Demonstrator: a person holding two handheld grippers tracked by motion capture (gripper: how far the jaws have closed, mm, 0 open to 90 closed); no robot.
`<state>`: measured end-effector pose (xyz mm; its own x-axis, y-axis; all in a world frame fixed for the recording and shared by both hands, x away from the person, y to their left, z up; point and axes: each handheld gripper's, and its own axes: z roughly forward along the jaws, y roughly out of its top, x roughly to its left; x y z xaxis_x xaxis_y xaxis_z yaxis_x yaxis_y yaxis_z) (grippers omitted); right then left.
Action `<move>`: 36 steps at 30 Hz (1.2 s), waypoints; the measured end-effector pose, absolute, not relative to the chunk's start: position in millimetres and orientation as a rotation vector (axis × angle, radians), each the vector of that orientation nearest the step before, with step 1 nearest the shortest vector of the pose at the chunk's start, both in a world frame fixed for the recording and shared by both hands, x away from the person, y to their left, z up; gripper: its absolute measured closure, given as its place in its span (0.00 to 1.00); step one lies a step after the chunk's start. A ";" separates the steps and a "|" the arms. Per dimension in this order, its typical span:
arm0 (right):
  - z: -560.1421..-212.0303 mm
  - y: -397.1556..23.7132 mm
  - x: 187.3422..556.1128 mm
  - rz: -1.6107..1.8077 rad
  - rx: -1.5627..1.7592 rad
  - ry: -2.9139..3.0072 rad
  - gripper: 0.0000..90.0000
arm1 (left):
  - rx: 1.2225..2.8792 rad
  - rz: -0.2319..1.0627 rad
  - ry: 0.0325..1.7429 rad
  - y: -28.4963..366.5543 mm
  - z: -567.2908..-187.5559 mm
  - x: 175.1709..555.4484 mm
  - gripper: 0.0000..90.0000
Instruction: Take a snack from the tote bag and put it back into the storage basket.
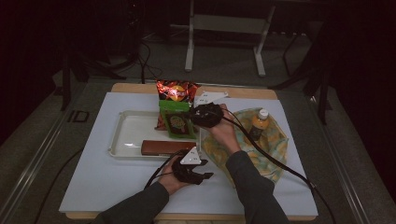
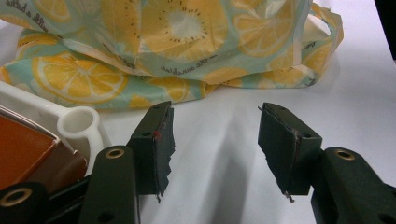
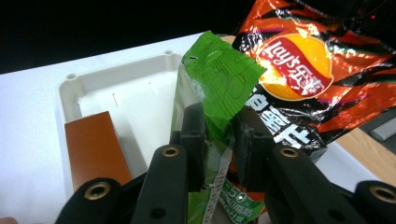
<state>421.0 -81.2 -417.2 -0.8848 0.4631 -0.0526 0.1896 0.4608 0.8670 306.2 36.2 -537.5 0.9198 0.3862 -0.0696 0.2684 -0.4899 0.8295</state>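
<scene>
My right gripper [image 3: 219,123] is shut on the top edge of a green snack bag [image 3: 219,70], its pads pinching the foil. In the high view this gripper [image 1: 194,114] holds the green bag [image 1: 176,122] upright over the right end of the white tray [image 1: 128,130]. A red and black Lay's chip bag [image 3: 299,65] stands right behind it. A brown box [image 1: 166,147] lies along the tray's front edge. My left gripper [image 2: 215,135] is open and empty just above the white table cover, pointed at a lemon-print cloth bag [image 2: 187,42].
An orange drink bottle [image 1: 259,123] lies on the lemon-print bag [image 1: 273,144] at the right. The tray's corner [image 2: 79,123] and the brown box [image 2: 23,149] sit just left of my left gripper [image 1: 205,176]. Cables trail off both grippers toward the front.
</scene>
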 end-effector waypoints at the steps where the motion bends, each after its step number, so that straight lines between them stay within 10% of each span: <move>1: -419.2 -80.1 421.9 1.383 0.565 2.437 0.84 | 2.111 0.155 0.465 36.3 -537.5 306.1 0.50; 36: -427.9 -85.1 434.4 1.209 0.741 2.402 0.58 | 2.106 0.150 0.471 36.2 -537.7 306.1 0.49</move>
<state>434.4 -85.1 -427.9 -0.8017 0.5932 -0.0737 0.2942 0.4988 0.8152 306.1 36.2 -537.7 0.9185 0.3881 -0.0752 0.2728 -0.4847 0.8310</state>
